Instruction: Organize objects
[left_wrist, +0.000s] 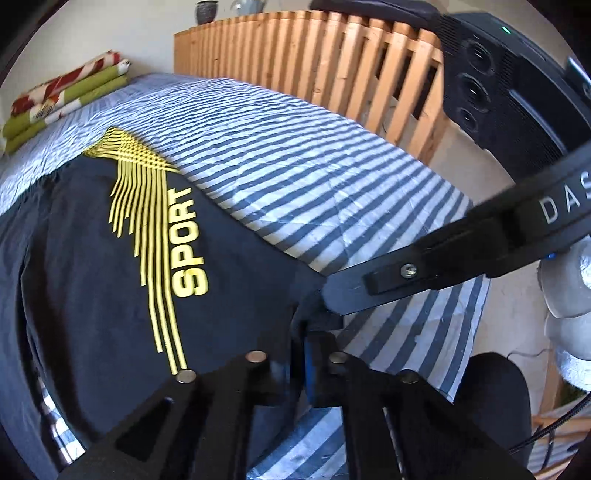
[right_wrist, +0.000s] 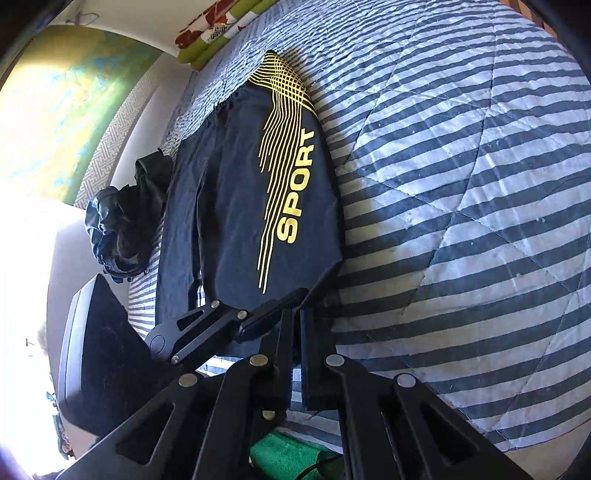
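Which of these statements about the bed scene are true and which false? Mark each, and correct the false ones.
1. The dark garment bears the word SPORT in yellow. True.
2. The bedspread is plain white. False: it is blue and white striped.
3. Both the left gripper and the right gripper are at the garment's near edge. True.
4. The folded green bedding lies on the garment. False: it lies apart, at the bed's far end.

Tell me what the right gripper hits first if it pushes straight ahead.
Probably the dark SPORT garment: the right gripper points at its near hem, with the left gripper close alongside. Depth is unclear.
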